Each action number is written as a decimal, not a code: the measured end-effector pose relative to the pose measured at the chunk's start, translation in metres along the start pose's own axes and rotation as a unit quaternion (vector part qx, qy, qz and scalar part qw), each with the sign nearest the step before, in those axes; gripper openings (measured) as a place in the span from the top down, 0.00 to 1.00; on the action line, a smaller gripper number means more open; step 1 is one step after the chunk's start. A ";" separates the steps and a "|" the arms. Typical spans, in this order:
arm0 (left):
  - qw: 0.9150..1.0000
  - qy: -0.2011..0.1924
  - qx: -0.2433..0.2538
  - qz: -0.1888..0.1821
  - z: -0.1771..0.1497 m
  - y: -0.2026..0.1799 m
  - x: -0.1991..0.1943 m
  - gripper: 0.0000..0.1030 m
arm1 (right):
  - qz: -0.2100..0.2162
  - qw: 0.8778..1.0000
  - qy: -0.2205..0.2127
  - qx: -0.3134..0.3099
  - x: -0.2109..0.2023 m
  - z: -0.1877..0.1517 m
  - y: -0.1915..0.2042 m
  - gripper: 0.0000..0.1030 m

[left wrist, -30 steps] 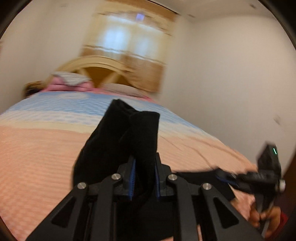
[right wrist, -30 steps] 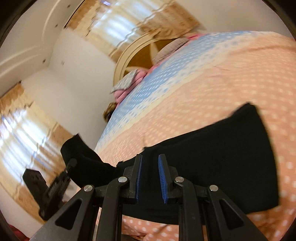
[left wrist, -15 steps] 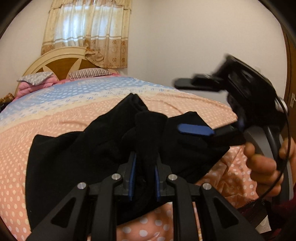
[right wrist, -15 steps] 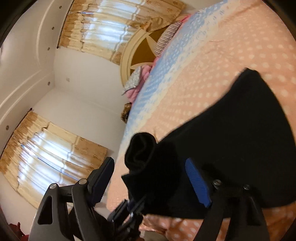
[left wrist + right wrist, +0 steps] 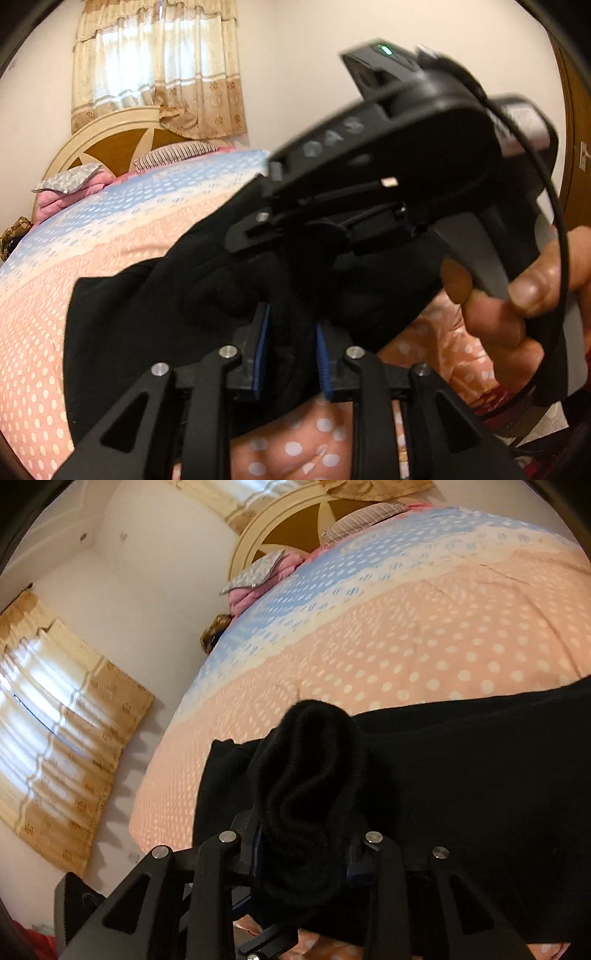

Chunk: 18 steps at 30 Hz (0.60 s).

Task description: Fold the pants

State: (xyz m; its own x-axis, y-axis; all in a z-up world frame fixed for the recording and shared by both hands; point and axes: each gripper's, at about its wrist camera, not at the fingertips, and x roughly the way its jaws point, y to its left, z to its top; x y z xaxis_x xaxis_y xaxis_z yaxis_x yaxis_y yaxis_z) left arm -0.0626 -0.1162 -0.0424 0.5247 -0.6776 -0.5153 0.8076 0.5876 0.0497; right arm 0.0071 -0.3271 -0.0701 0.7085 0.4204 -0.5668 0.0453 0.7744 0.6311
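The black pants [image 5: 140, 317] lie on the polka-dot bedspread [image 5: 74, 251] near the bed's foot. My left gripper [image 5: 291, 332] is shut on a bunched fold of the pants. The right gripper's body [image 5: 424, 155] fills the upper right of the left wrist view, held by a hand [image 5: 517, 302]. In the right wrist view the pants [image 5: 480, 775] spread to the right, and my right gripper [image 5: 303, 834] is shut on a thick rolled edge of the fabric [image 5: 310, 768]. Both grippers hold the same end, close together.
The bedspread [image 5: 406, 635] runs from peach to blue toward a wooden headboard [image 5: 295, 528] with pillows [image 5: 258, 572]. Curtained windows [image 5: 159, 70] stand behind the bed and on the side wall [image 5: 55, 738]. The bed's edge is just below the grippers.
The right gripper was open half a second ago; it has moved in next to the left gripper and closed on the rolled pants edge. The left gripper kept its hold.
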 end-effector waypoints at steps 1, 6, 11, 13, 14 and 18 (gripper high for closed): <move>1.000 -0.004 -0.001 -0.006 0.004 -0.001 -0.003 0.73 | 0.004 1.000 -0.005 0.001 -0.005 0.001 -0.002 0.70; 0.999 -0.038 -0.009 -0.037 0.025 -0.009 -0.023 0.46 | 0.046 0.998 -0.036 -0.010 -0.048 0.015 -0.004 0.71; 0.997 -0.064 -0.024 -0.048 0.038 -0.008 -0.040 0.37 | 0.035 0.998 -0.059 0.000 -0.099 0.037 -0.044 0.71; 0.996 -0.066 -0.034 -0.041 0.042 -0.004 -0.041 0.35 | 0.010 0.998 -0.058 0.008 -0.104 0.040 -0.066 0.71; 0.997 -0.062 -0.042 -0.035 0.042 -0.001 -0.038 0.34 | 0.001 0.998 -0.053 0.014 -0.104 0.040 -0.078 0.71; 0.996 -0.013 -0.090 0.006 0.037 0.020 -0.015 0.34 | -0.059 0.998 -0.020 0.022 -0.076 0.027 -0.115 0.71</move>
State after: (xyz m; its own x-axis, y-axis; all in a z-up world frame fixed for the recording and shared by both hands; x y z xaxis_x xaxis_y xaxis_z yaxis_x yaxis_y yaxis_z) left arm -0.0443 -0.1108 -0.0018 0.5431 -0.6793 -0.4935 0.7404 0.6646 -0.1001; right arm -0.0332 -0.4609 -0.0849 0.7234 0.3076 -0.6181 0.1608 0.7956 0.5842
